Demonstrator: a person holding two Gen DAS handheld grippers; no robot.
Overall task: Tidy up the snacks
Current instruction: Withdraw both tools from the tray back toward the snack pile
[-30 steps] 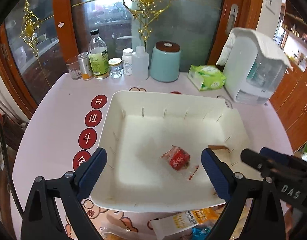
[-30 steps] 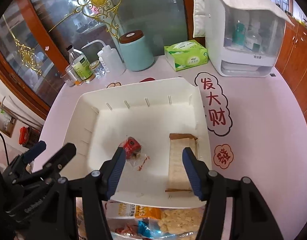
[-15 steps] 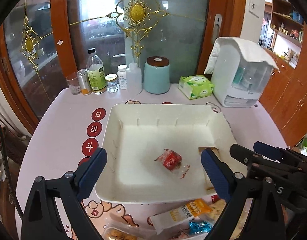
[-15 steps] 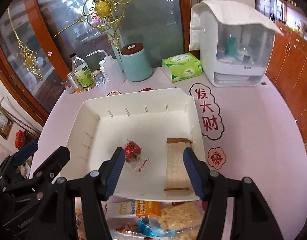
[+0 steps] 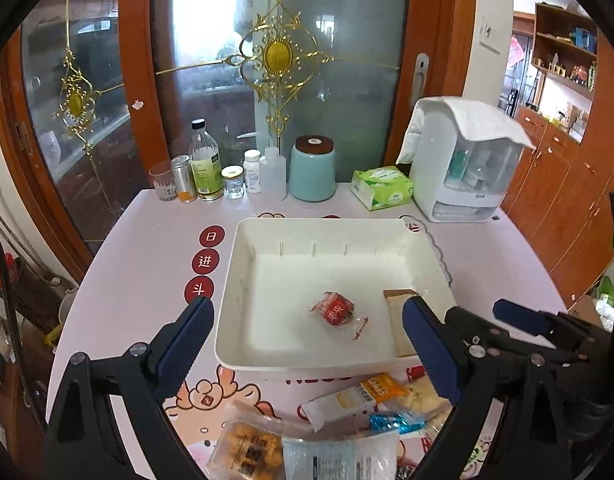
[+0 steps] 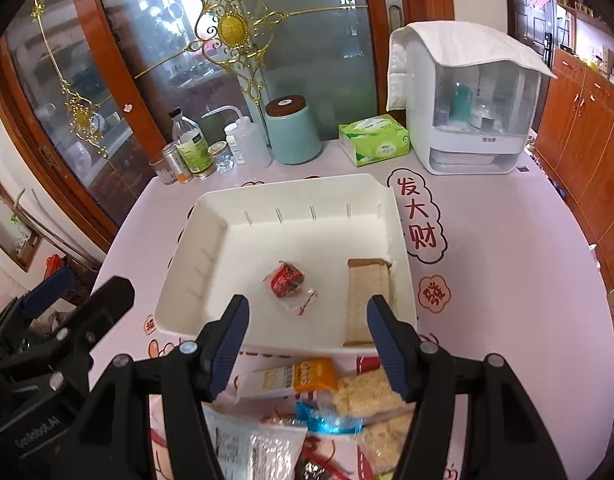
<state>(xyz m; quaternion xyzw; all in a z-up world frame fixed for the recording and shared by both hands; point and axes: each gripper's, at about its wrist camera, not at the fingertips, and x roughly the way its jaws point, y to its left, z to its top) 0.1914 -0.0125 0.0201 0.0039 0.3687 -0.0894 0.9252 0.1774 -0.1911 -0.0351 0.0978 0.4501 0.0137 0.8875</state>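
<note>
snacks sit in two places on my feeds: a few already in the white tray (image 5: 243, 280), the rest in a loose pile (image 6: 307, 408) on the pink surface (image 6: 507, 264) just in front of the tray's near rim. inside the tray i see a small red wrapped candy (image 6: 286, 280) about mid-floor, and a long tan bar (image 6: 365, 300) lying along the right wall, apart from the candy. the pile holds a white and orange packet (image 6: 287, 378), a blue foil wrapper (image 6: 327, 420), a clear bag of pale crackers (image 6: 367, 398) and, on the left wrist view, a bag of brown biscuits (image 5: 247, 450).

my left gripper (image 5: 307, 348) hangs over the near edge of the tray with its jaws spread wide and nothing between them. my right gripper (image 6: 307, 344) hangs over the gap between tray rim and pile, jaws apart and empty too, with the orange packet showing below them. each gripper shows at the edge of the other's view, so they are side by side and near each other.

along the back of the surface stand a row of bottles (image 5: 205, 168), a teal canister (image 5: 313, 170), a green tissue pack (image 5: 383, 187) and a white dispenser (image 5: 467, 168) draped with a cloth.
</note>
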